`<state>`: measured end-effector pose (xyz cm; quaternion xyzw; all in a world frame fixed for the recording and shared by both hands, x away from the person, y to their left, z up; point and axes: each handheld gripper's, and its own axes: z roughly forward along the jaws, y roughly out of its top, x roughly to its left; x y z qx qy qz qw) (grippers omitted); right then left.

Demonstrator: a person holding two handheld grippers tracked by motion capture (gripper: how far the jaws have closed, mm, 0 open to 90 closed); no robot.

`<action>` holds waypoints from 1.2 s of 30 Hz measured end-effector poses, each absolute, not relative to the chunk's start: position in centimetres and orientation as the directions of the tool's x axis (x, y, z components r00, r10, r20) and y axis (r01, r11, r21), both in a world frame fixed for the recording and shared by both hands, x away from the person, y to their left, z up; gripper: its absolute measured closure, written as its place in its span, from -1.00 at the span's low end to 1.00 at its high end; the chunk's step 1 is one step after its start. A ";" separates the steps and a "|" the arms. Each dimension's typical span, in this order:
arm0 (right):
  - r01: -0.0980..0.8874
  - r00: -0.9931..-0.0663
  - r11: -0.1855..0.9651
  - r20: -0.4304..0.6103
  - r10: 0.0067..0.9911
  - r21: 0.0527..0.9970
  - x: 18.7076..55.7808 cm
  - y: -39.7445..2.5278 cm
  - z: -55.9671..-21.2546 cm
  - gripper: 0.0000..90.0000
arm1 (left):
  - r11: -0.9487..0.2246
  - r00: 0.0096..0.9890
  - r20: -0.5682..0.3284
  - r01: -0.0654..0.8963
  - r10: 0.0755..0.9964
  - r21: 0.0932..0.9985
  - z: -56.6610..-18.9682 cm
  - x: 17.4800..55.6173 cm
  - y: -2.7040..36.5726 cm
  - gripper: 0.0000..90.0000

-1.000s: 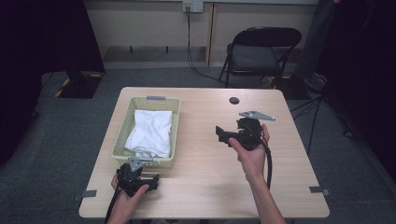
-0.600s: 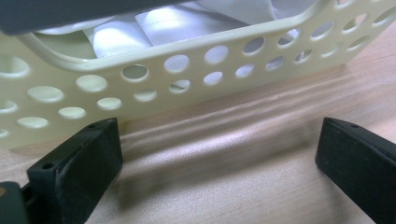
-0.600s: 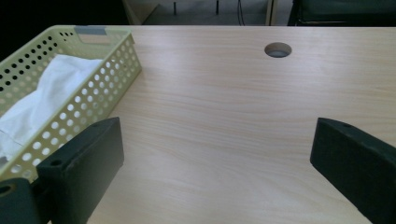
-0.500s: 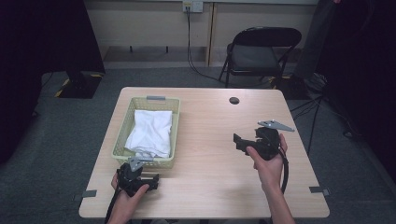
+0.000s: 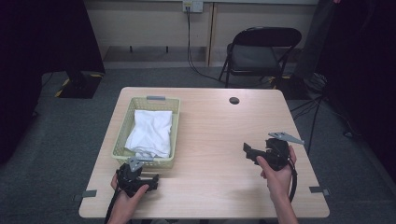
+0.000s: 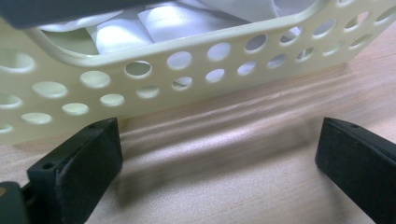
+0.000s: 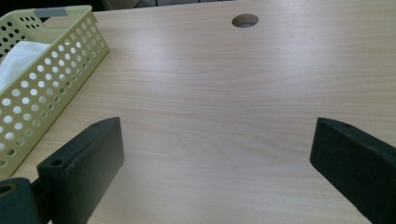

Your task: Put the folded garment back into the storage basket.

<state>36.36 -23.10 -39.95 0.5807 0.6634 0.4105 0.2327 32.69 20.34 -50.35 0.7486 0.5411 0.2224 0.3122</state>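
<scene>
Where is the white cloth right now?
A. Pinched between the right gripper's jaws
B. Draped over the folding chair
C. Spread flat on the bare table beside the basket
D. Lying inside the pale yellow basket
D: the white cloth lies folded within the walls of the perforated basket, while the right gripper stands open over bare table, holding nothing.

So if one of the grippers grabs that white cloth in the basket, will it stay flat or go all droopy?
Probably droopy. The white cloth lies in soft folds in the yellow basket, so it would likely sag from wherever it is pinched. It looks thin, so probably light. The open left gripper might catch just one layer.
</scene>
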 end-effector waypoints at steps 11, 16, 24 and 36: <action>0.621 -0.132 -0.055 0.174 0.976 0.782 35.9 -25.4 -42.1 -0.96 | -0.219 0.315 -0.005 0.671 0.949 0.708 -50.3 32.7 20.3 -1.00; 0.635 -0.113 -0.054 0.162 0.980 0.771 35.6 -26.5 -43.0 -0.96 | -0.218 0.314 -0.005 0.671 0.949 0.709 -50.4 32.7 20.3 -1.00; 0.657 -0.080 -0.043 0.126 0.989 0.753 35.3 -27.8 -44.1 -0.97 | -0.218 0.314 -0.005 0.671 0.949 0.709 -50.4 32.7 20.3 -1.00; 0.691 -0.044 -0.049 0.110 0.993 0.721 34.8 -28.6 -46.5 -0.96 | -0.220 0.314 -0.004 0.672 0.949 0.707 -50.3 32.7 20.3 -1.00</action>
